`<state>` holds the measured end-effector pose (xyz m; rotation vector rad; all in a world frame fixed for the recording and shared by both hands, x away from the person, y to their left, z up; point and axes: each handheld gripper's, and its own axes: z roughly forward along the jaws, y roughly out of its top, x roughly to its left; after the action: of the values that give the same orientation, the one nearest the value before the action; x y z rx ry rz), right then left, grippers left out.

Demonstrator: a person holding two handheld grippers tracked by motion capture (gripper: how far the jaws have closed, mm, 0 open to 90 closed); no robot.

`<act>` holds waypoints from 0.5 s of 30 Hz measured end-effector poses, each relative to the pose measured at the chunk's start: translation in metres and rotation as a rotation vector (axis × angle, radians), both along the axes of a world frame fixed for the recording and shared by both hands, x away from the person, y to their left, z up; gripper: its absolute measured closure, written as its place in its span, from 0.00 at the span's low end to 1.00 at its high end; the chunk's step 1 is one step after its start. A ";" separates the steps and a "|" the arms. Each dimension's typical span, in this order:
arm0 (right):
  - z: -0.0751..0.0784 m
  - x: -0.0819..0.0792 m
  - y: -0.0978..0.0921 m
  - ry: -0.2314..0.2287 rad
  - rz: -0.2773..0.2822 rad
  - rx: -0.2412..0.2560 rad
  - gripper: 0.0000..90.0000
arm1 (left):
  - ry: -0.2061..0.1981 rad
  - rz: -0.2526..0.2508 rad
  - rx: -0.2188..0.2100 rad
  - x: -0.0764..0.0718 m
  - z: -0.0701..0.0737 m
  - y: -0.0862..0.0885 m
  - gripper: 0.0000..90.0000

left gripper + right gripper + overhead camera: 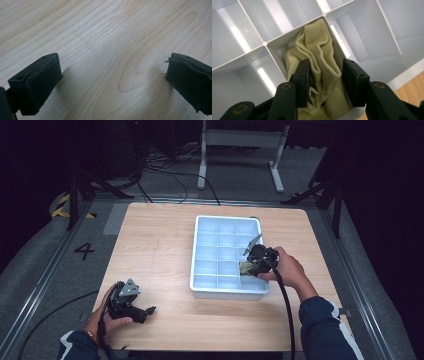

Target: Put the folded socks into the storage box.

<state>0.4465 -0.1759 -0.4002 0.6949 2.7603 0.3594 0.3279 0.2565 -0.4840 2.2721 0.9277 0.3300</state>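
A pale yellow-green sock lies bunched in one compartment of a white divided tray. My right gripper reaches down into that compartment, its jaws closed on a fold of the sock. In the high view this is a near-right cell of the tray, with the right gripper over the sock. My left gripper rests low at the table's near left, far from the tray. Its jaws stand wide open over bare wood with nothing between them.
The wooden table has bare surface left of the tray. The tray's other compartments look empty. Each gripper trails a black cable toward the near edge. Beyond the table are a dark floor, cables and a metal stand.
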 end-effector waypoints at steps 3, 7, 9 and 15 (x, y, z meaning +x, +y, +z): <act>0.004 -0.002 -0.003 -0.003 0.007 0.018 0.70 | 0.000 0.000 0.000 0.000 0.000 0.000 0.00; 0.003 -0.004 -0.003 0.006 0.028 0.021 0.80 | 0.001 0.000 -0.001 0.000 0.000 0.000 0.00; 0.003 -0.004 -0.003 0.009 0.031 0.021 0.81 | 0.002 0.001 -0.001 0.000 0.000 0.000 0.00; -0.001 -0.003 -0.001 0.017 0.024 0.008 0.81 | 0.000 0.000 0.000 0.000 0.000 0.000 0.00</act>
<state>0.4440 -0.1770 -0.4015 0.6697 2.7876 0.3707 0.3279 0.2565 -0.4840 2.2723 0.9271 0.3306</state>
